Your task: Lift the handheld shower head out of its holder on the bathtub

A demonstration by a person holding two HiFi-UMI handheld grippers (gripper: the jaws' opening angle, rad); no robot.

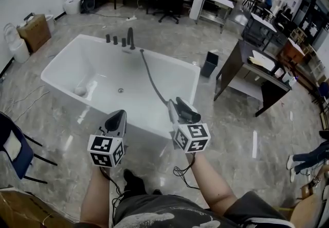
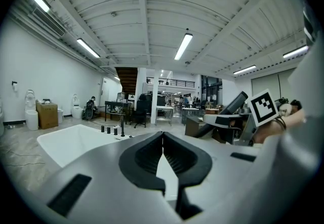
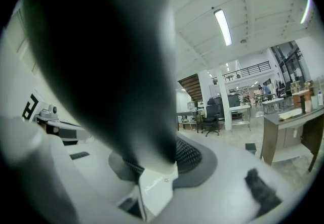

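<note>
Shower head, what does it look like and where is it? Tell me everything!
The shower head is a dark, slim wand, likely plastic. It is lifted off the tub and clamped between the fingers of the right gripper, by the near side of the white bathtub. A grey hose runs from it across the tub to the rim beside the dark taps. Nothing else touches it.

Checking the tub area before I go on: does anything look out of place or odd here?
Yes: the dark handheld shower head sits clamped in the right claw by the near rim, its grey hose stretched across the white freestanding bathtub. A pale round object lies inside.
</note>
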